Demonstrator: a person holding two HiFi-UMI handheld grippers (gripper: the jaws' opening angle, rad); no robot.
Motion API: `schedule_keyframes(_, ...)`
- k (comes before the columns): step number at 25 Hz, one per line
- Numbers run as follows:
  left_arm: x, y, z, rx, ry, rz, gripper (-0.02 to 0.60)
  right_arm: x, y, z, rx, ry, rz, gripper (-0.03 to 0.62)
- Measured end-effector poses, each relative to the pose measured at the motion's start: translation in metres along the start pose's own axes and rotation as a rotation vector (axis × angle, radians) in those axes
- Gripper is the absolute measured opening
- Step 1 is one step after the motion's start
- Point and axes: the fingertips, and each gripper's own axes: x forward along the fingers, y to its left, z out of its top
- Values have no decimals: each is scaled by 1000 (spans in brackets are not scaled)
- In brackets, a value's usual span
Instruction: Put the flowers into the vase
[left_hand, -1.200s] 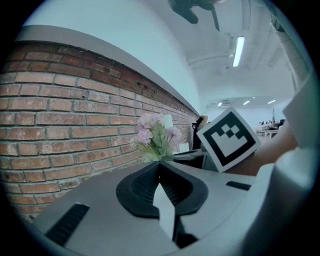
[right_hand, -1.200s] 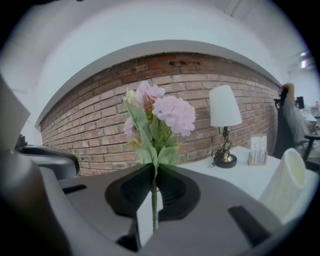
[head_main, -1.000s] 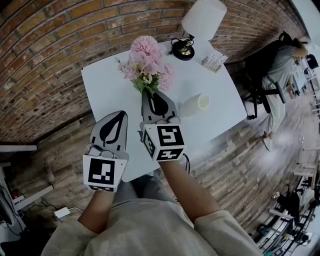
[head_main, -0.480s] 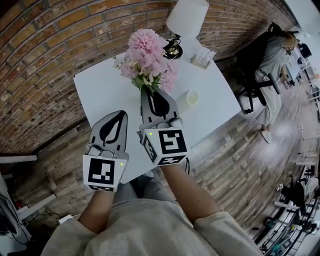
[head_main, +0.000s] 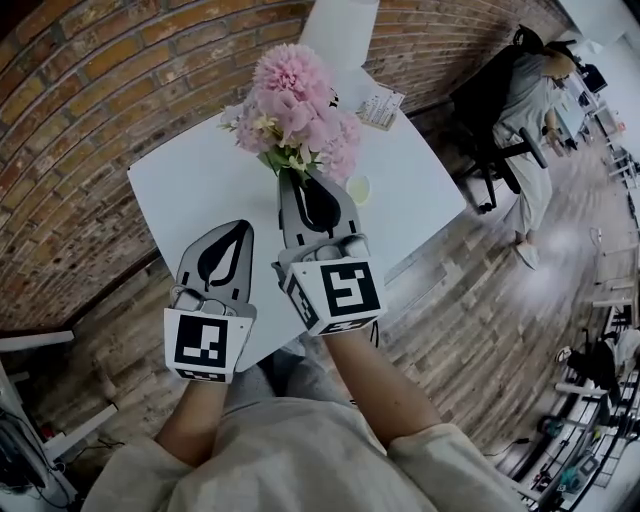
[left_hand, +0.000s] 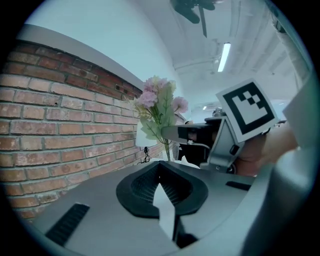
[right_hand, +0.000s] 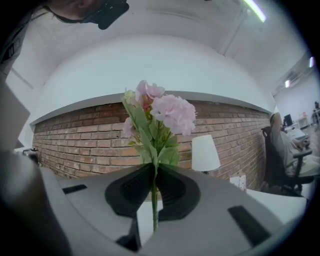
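- White table (head_main: 190, 190) against brick wall (head_main: 90, 110), with wood floor (head_main: 470, 320) all round.
- Lamp (head_main: 340, 20) and small box (head_main: 378, 108) at the far edge; pale vase (head_main: 358, 190) nearer the middle.
- Seated person (head_main: 530, 80) well off to the right.
- Flowers (head_main: 295, 100): pink blooms, green leaves, one thin green stem, upright.
- Held above the table, apart from the vase, stem pinched between right gripper (head_main: 290, 178) jaws.
- Left gripper (head_main: 240, 228) just beside, jaws pressed together on nothing.
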Motion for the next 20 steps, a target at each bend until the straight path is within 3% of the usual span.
schedule_keyframes(20, 31, -45, 14, 18, -32, -140, 3, -31, -49, 52, -25, -106, -94, 28)
